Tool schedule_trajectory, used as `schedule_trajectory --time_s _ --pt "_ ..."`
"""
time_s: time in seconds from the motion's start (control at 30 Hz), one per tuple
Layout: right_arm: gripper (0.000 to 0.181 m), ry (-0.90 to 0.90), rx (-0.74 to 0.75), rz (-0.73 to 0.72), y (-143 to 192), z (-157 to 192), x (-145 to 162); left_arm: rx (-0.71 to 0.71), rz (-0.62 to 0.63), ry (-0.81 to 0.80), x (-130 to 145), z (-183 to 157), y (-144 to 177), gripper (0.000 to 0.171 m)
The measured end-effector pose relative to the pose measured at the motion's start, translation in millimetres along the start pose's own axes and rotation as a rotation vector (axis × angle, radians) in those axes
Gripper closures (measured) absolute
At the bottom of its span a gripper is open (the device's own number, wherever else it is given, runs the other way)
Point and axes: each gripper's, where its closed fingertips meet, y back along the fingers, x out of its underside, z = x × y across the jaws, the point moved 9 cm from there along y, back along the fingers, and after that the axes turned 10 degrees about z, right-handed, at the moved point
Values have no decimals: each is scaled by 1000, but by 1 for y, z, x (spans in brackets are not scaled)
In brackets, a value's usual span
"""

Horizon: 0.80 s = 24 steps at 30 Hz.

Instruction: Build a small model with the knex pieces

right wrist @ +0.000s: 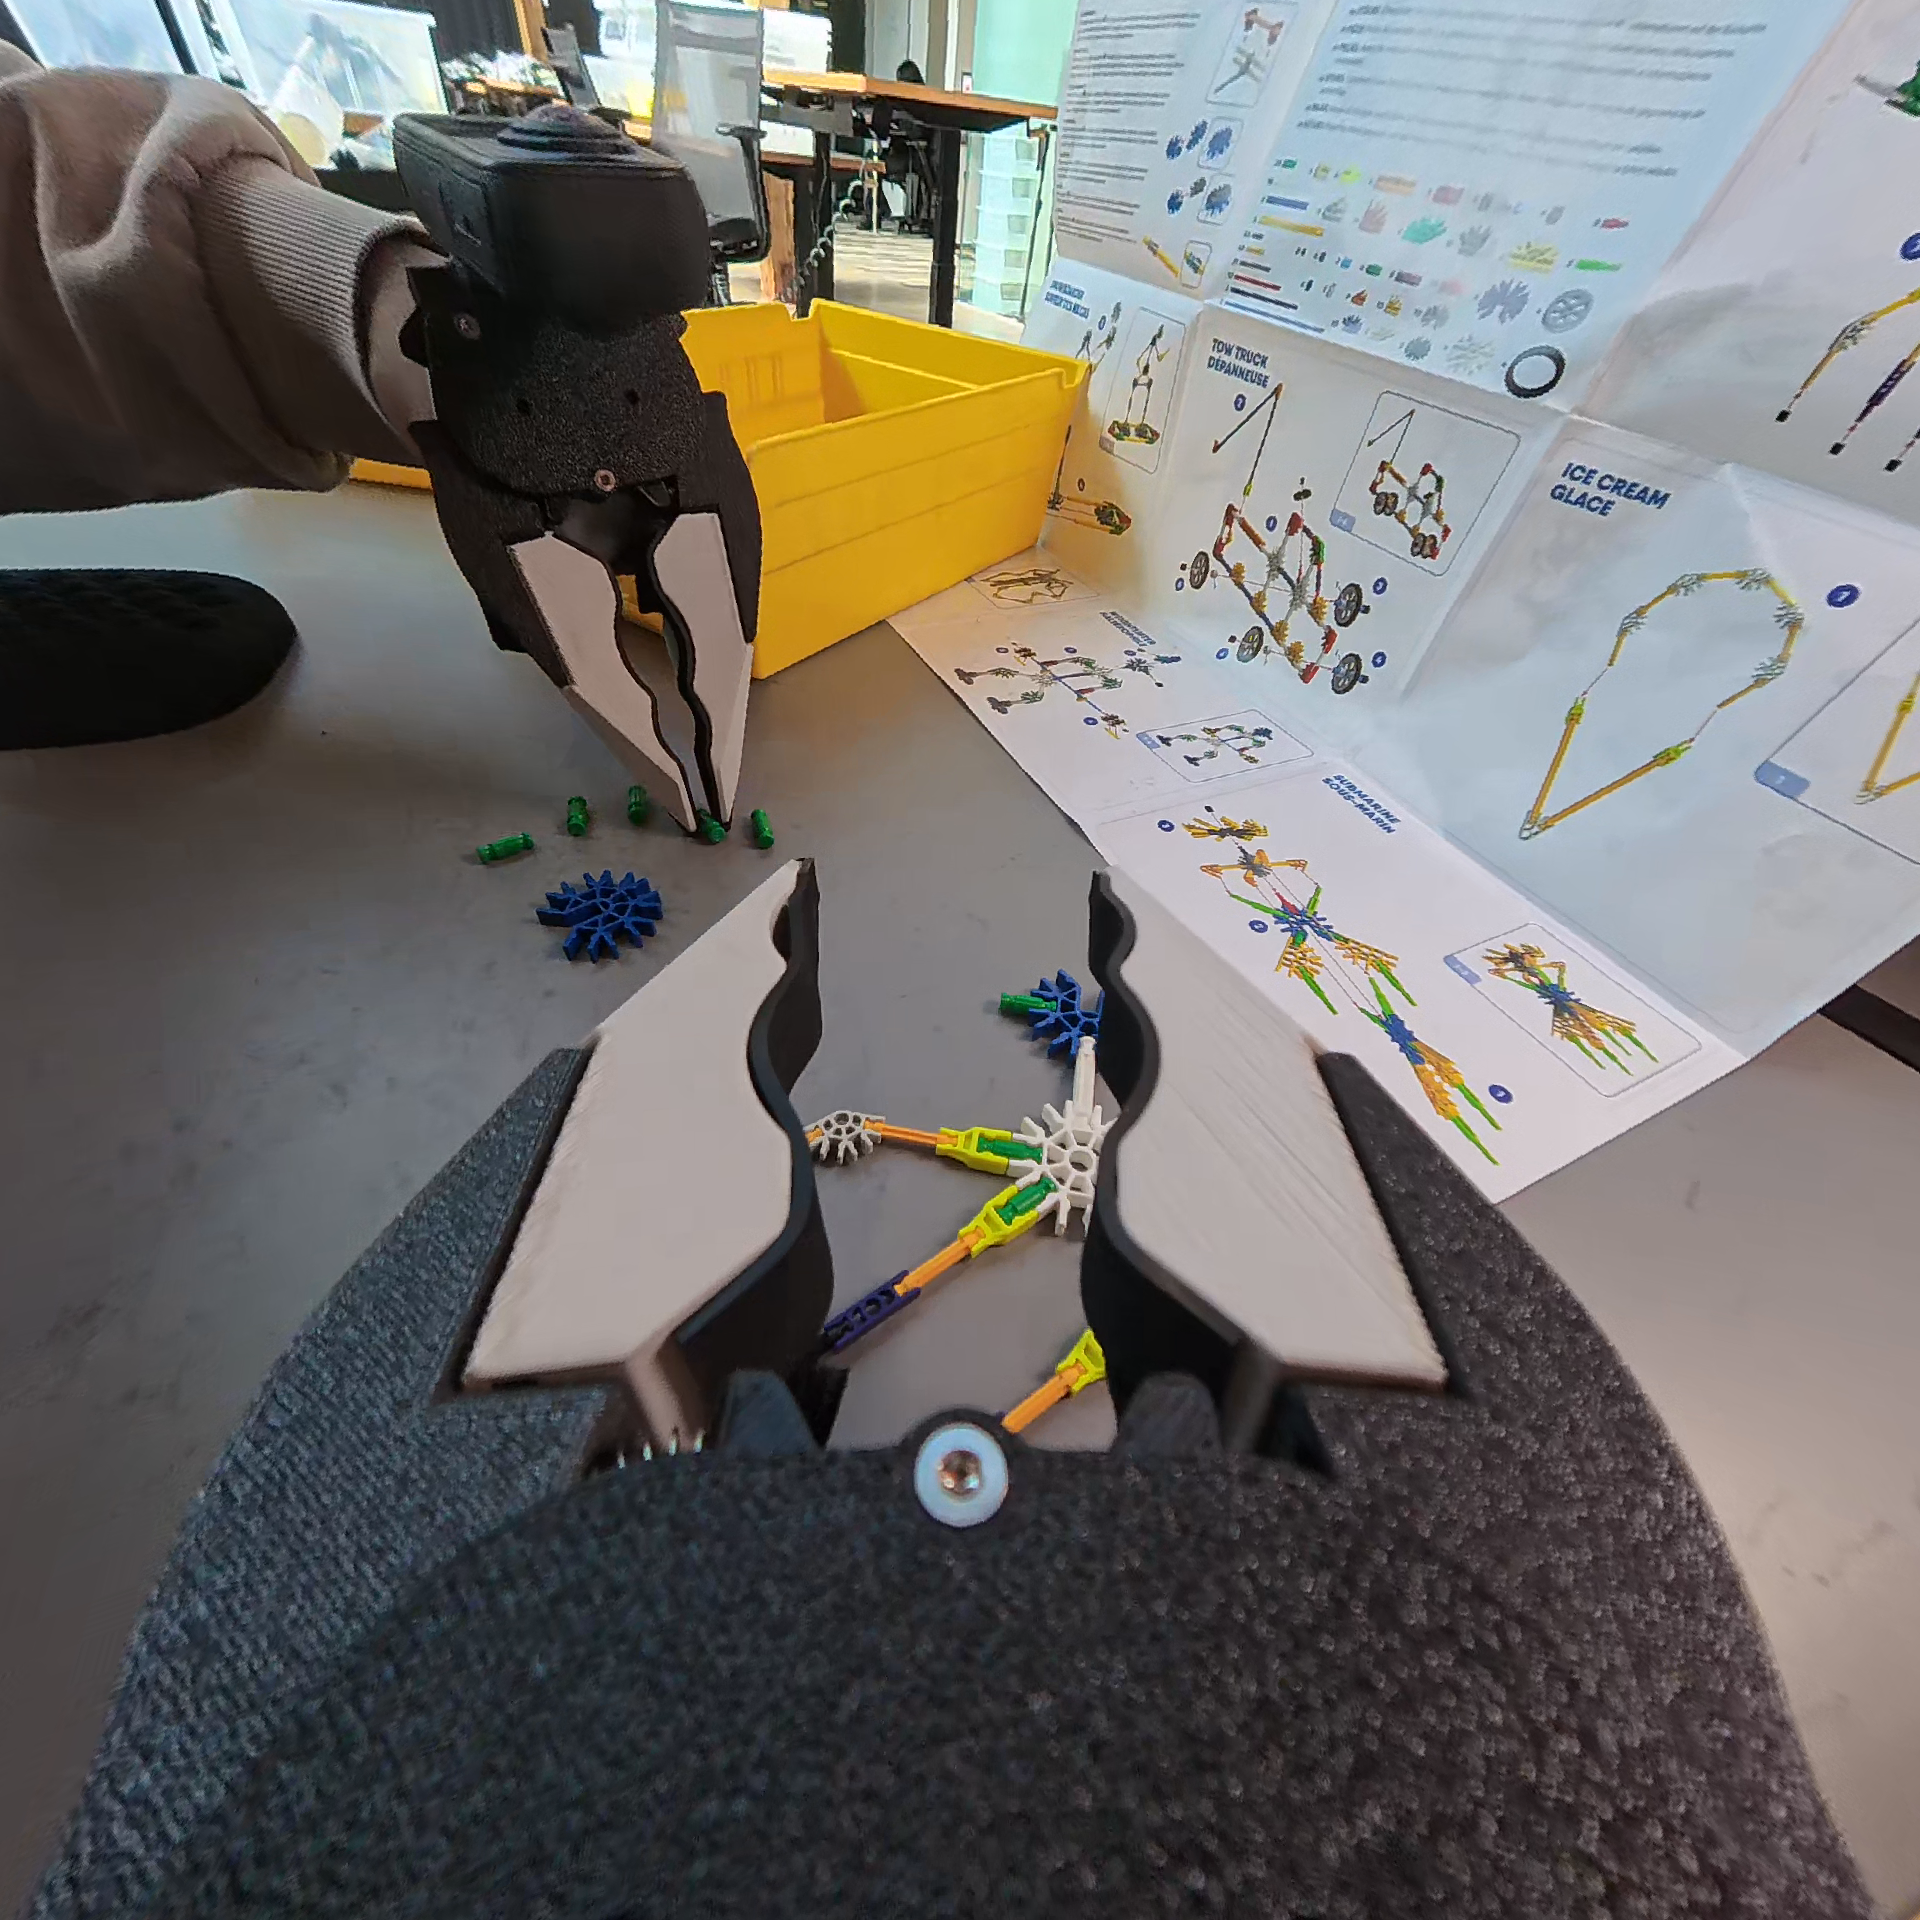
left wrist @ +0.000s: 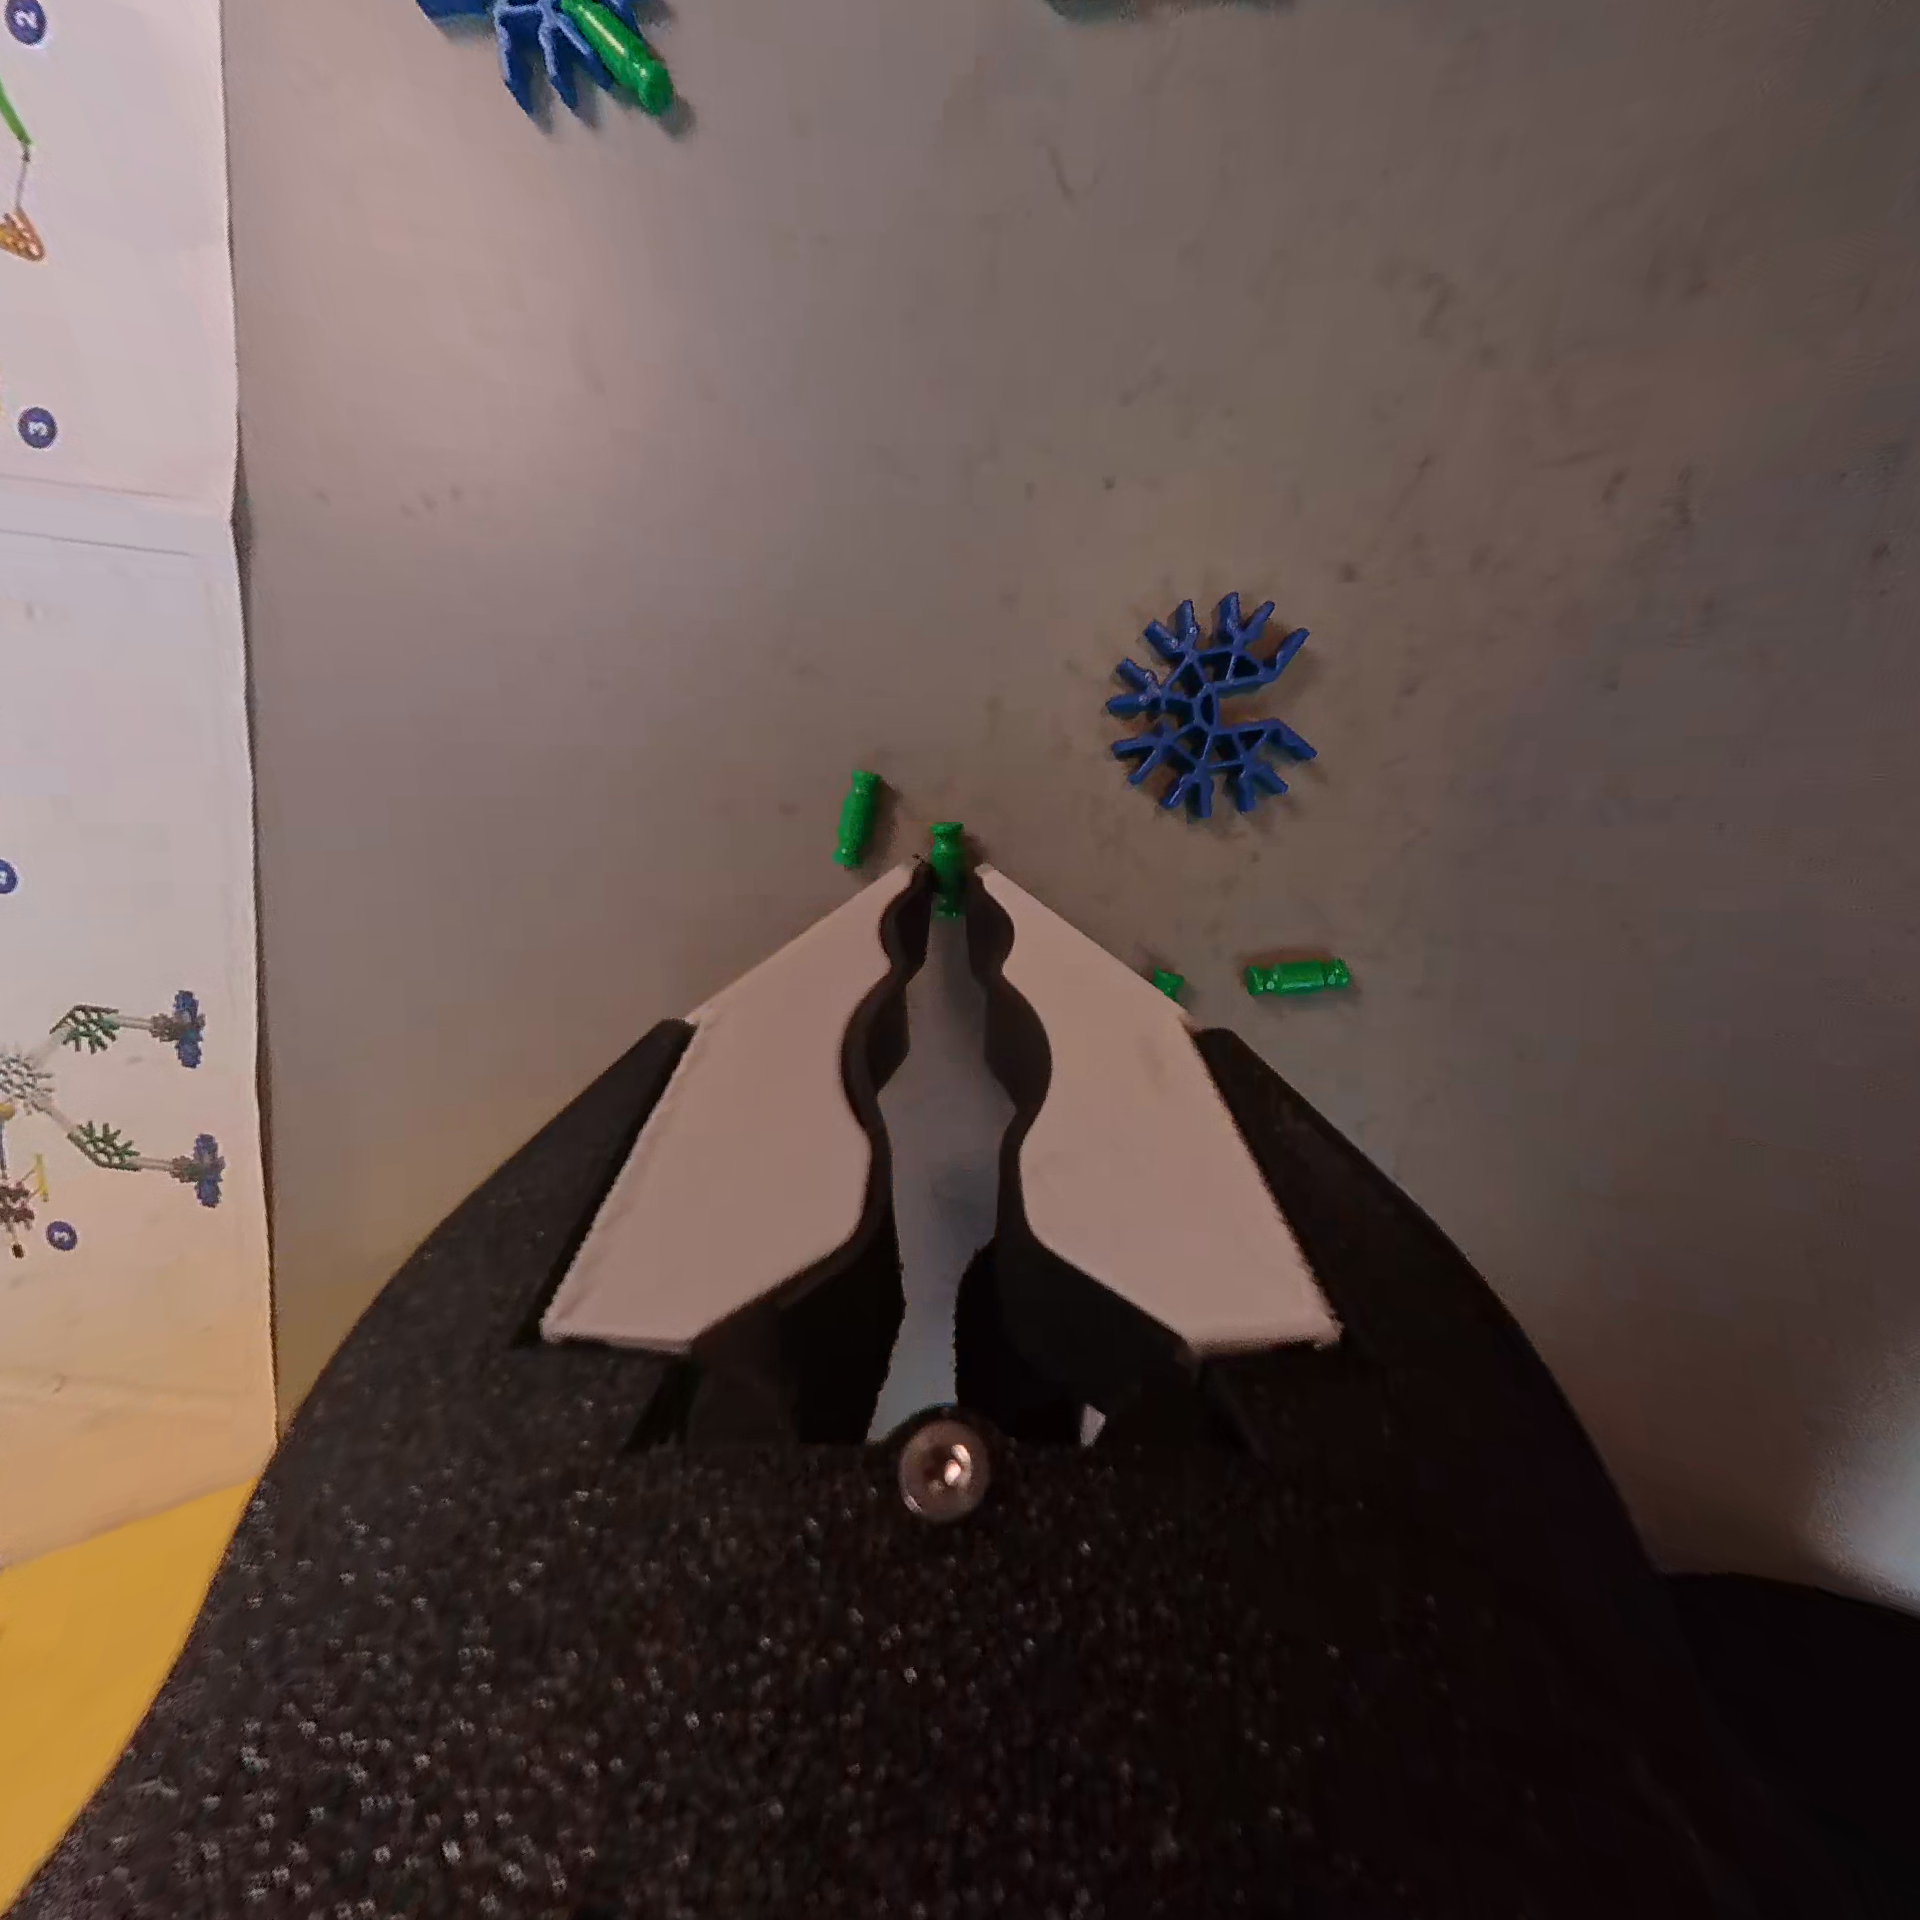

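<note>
Left tool [left wrist: 945, 868] was nipped onto one short green rod [left wrist: 947, 862] mid-counter [left wrist: 623, 520], fingertips only; grip should stay square. Right tool [right wrist: 954, 894] gaped apart over the rod-and-connector assembly [right wrist: 1039, 1153], untouched.

Left wrist view: dim, warm-toned light on the grey counter [left wrist: 1455, 416], darkening toward the right edge; small soft shadows under the green pegs [left wrist: 1297, 978]; the blue piece [left wrist: 561, 52] at the top edge is smeared by blur. Right wrist view: bright daylight from windows [right wrist: 343, 62] at the back, mild glare on the folded paper sheet [right wrist: 1558, 520]; strong wide-angle bending at the edges; the near fingers [right wrist: 665, 1143] slightly soft.
</note>
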Motion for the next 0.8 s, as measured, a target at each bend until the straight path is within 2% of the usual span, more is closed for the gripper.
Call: schedule_trajectory --time_s 0.23,0.37,0.6,0.8 --pt "130 0 -2 1 0 0 0 -10 -9 17 2 1 1 161" --pt "130 4 -2 2 0 1 0 -16 -50 39 2 2 13 159" --pt "130 7 -4 3 0 1 0 -131 -238 141 12 19 79 157" --pt "130 8 -2 4 -1 1 0 -361 -360 332 54 59 127 150"
